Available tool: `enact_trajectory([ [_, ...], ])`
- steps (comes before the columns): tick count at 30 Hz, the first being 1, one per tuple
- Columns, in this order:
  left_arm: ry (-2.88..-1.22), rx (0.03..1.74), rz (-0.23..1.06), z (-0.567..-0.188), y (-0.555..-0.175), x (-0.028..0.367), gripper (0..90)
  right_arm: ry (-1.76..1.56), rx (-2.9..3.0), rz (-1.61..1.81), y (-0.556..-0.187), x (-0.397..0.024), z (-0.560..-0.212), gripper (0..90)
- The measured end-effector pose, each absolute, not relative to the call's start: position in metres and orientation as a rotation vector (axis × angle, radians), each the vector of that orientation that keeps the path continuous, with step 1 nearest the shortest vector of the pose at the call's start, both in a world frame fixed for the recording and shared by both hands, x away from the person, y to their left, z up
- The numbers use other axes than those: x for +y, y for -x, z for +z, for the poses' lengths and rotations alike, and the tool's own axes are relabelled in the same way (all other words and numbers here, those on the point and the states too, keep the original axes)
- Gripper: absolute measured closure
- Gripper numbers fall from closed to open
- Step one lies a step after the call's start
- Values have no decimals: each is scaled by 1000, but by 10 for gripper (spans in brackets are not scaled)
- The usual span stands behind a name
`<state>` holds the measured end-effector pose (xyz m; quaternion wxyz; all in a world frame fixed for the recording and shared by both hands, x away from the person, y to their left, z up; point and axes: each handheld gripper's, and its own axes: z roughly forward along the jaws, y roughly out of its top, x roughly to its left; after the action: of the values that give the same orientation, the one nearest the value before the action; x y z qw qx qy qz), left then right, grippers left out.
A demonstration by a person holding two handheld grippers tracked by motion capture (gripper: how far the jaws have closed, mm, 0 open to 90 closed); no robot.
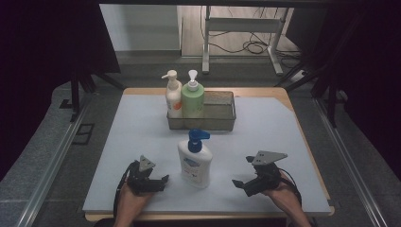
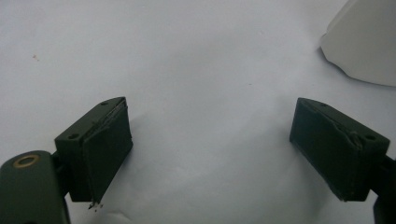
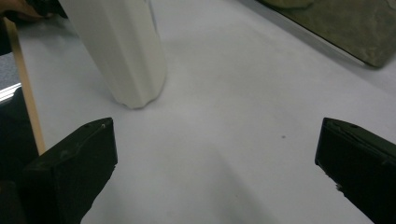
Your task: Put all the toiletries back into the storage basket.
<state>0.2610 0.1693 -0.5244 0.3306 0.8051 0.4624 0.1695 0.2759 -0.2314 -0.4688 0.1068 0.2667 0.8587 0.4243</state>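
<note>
Nearest the person, the left claw (image 1: 163,182) sits low over the front of the counter (image 1: 265,127) with its jaws spread wide and nothing between them; its own view shows bare counter between the two pads (image 2: 100,149). The right claw (image 1: 239,183) hangs over the front right of the counter, jaws likewise wide apart and empty. Between the two claws, touching neither, a white bottle with a blue pump (image 1: 195,161) stands upright on the counter, closer to the left claw. In the right gripper view its pale base (image 3: 126,51) rests on the surface ahead and to one side. Farther back, a grey tray (image 1: 222,111) holds two more pump bottles side by side in its left end: a white bottle (image 1: 173,97) and a green bottle (image 1: 193,99).
</note>
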Motion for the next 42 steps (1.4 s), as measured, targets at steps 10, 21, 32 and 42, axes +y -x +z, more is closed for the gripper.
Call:
enact_trajectory([
  [10,-2105,1209,445,-524,-261,169,122,-718,2569,1261,-276,-212,-455,0],
  [21,-2105,1209,445,-524,-261,169,122,-675,2572,1286,-280,-194,-442,0],
  [32,-2104,1209,445,-524,-261,169,122,-664,2580,1321,-284,-175,-436,1],
  [42,-2105,1209,443,-524,-261,169,122,-643,2590,1357,-284,-157,-426,23],
])
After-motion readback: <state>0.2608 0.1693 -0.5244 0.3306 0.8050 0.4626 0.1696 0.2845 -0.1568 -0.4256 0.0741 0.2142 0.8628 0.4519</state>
